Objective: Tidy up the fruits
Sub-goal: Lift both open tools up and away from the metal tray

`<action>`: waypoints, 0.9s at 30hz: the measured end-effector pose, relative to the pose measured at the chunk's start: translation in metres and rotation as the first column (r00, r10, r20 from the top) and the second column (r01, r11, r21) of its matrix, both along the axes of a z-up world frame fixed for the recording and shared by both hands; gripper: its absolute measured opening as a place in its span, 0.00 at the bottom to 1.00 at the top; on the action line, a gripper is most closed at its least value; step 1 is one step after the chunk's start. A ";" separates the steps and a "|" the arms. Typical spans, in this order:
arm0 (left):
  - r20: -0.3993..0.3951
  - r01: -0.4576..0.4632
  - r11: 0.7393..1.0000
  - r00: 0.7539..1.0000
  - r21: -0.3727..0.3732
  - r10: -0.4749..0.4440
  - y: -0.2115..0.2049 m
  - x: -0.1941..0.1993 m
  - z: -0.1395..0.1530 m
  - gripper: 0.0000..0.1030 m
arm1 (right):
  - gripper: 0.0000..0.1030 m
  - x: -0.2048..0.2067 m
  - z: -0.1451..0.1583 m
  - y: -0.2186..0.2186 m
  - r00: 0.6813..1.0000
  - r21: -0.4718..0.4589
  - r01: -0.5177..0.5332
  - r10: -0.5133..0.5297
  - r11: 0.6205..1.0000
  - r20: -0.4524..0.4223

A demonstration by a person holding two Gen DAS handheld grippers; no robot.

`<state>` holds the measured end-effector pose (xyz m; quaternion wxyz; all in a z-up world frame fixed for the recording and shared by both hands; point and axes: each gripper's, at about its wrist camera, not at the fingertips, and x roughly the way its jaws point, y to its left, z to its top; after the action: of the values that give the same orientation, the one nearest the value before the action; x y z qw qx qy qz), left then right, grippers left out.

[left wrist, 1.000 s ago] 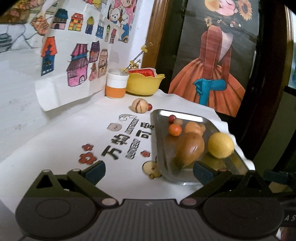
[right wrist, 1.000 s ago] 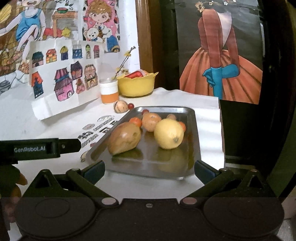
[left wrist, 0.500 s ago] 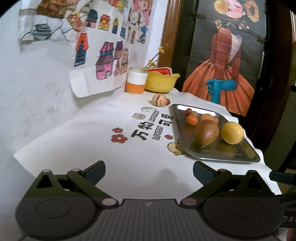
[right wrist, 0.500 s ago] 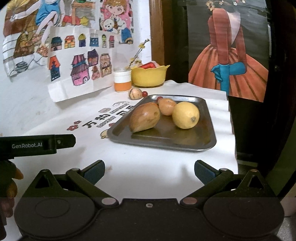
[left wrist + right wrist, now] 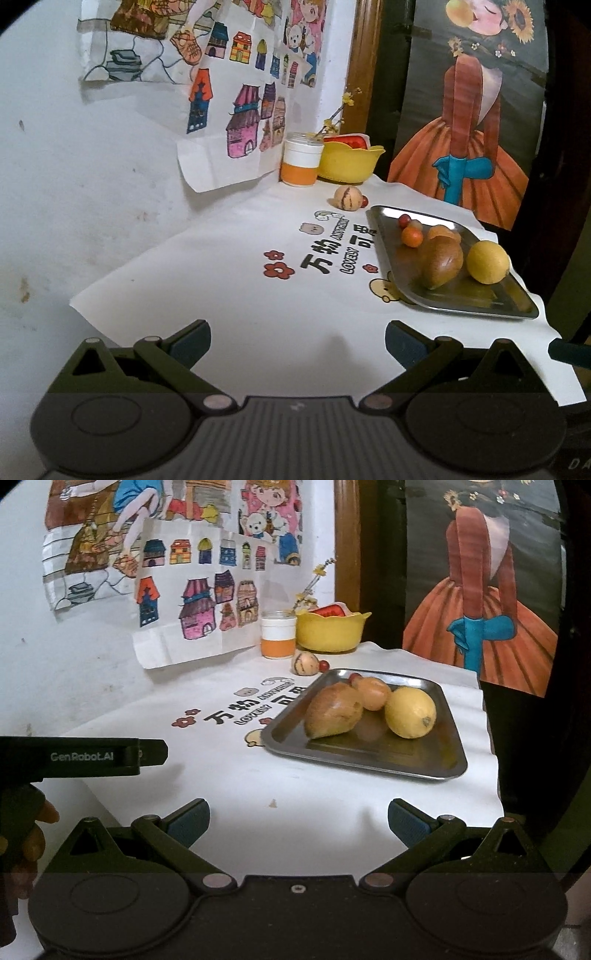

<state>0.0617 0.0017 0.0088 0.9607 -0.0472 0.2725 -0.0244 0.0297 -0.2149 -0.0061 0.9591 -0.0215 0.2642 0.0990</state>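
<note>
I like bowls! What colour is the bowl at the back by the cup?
The bowl is yellow, clearest in the right wrist view, beside the white-and-orange cup.

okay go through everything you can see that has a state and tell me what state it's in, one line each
left hand-held gripper: open, holding nothing
right hand-held gripper: open, holding nothing
metal tray: flat on the table, loaded with fruit
lemon: on the tray
large brown fruit: on the tray, lying on its side
striped round fruit: off the tray, on the table
yellow bowl: upright, something red inside
orange and white jar: upright
</note>
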 end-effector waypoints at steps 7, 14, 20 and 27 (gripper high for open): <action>0.003 -0.034 0.999 0.999 0.033 0.034 0.009 -0.001 0.008 1.00 | 0.99 0.002 0.008 0.012 0.999 0.000 -0.039 0.039 0.999 0.011; 0.012 -0.052 0.997 0.999 0.062 0.051 0.017 0.006 0.017 1.00 | 0.99 0.006 0.020 0.023 0.996 -0.013 -0.079 0.079 0.997 0.029; 0.035 -0.030 0.995 0.999 0.093 0.027 0.019 0.018 0.030 1.00 | 0.99 0.018 0.040 0.028 0.988 -0.023 -0.143 0.144 0.989 0.051; 0.080 0.013 0.989 0.997 0.146 -0.025 0.015 0.038 0.048 1.00 | 0.99 0.038 0.068 0.035 0.971 -0.085 -0.221 0.228 0.971 0.074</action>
<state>0.0999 0.0171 0.0567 0.9716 0.0266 0.2347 -0.0154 0.0672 -0.1798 0.0621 0.9504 -0.0920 0.2233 0.1958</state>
